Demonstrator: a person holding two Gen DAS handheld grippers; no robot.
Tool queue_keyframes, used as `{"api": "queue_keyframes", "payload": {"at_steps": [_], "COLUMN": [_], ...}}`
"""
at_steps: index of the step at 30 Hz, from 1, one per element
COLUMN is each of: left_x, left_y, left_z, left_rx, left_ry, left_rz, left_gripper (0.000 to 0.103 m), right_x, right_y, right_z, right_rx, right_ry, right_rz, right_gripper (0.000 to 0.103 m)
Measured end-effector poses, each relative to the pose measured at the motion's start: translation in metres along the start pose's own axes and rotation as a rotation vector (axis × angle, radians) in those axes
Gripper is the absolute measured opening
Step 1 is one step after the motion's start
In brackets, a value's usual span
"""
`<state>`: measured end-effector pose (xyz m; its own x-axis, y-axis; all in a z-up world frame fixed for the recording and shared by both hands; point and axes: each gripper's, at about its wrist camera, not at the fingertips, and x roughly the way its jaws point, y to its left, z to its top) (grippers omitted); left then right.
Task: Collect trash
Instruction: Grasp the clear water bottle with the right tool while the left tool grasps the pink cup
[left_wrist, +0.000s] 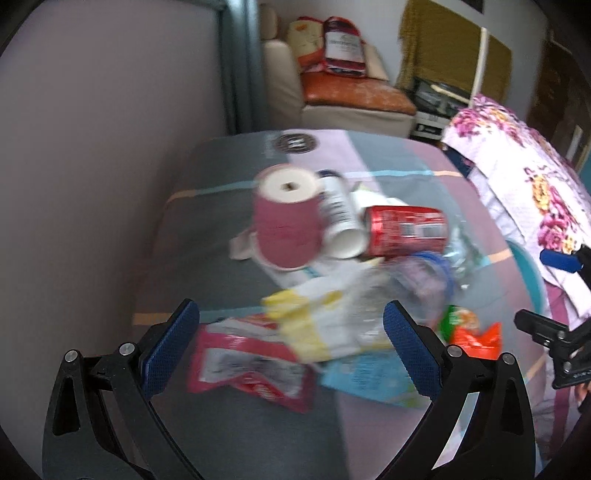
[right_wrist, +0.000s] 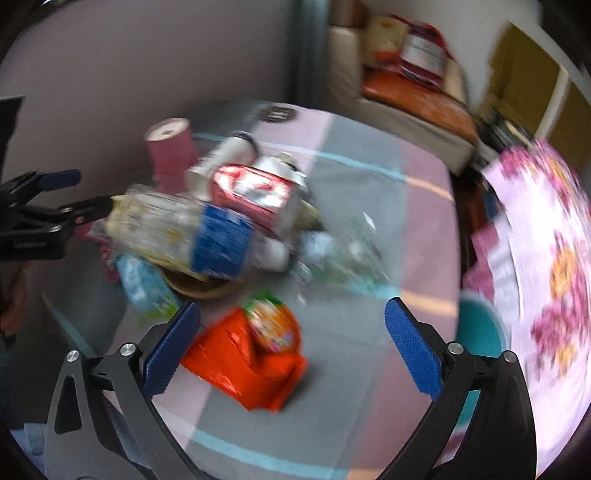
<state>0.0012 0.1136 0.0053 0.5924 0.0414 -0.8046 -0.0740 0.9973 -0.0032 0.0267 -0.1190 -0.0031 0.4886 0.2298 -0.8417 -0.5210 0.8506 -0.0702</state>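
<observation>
Currently approach step: both tongs spread wide, empty, above trash heap on table (left_wrist: 207, 173). Left tongs (left_wrist: 291, 345) over pink-red wrapper (left_wrist: 247, 365); right tongs (right_wrist: 291, 345) over orange snack bag (right_wrist: 251, 365), bag's long axis running near-left to far-right. Red can (left_wrist: 404, 230) on side, axis left-right, behind. Next likely: descend, straddle bag, close.

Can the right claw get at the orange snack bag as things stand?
Probably yes. The right claw is open and empty, and the orange snack bag lies apart from the pile, between its fingers with nothing on top.
</observation>
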Motion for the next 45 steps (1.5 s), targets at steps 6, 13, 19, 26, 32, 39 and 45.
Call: {"api": "queue_keyframes", "payload": {"at_steps": [6,13,19,26,32,39,45], "left_x": [0.018,0.037,0.047,0.057,0.062,0.08,0.1], "left_y": [0.045,0.066,0.067,0.058,0.047,0.035,0.018], "left_z": [0.001,0.005,0.009,0.027,0.049,0.059,0.071], "left_rx": [-0.052,-0.066,-0.032,0.004,0.015,0.033,0.03], "left_ry": [0.03,0.054,0.059,0.047,0.008,0.02,0.038], "left_rz": [-0.011,-0.018,-0.027,-0.04,-0.062,-0.092,-0.113], "left_gripper": [0.1,0.1,0.1,0.1,0.099,0.099,0.092], "right_x": [0.023,0.065,0.084,0.061,0.029,-0.005,-0.015], "right_y": [0.052,0.092,0.103,0.102,0.068,0.0,-0.059], "right_z": [0.026,0.037,0.043,0.05,0.065,0.061,0.048], "right_rx": [-0.265,-0.539,-0.667,-0.569,-0.356,-0.109,0.125], "right_ry": [0.031,0.096,0.112,0.068,0.052,-0.006,-0.048], "right_rz": [0.078,0.054,0.061,0.108,0.151,0.109,0.099], "right_gripper": [0.092,0.092,0.085,0.069,0.069,0.068,0.068]}}
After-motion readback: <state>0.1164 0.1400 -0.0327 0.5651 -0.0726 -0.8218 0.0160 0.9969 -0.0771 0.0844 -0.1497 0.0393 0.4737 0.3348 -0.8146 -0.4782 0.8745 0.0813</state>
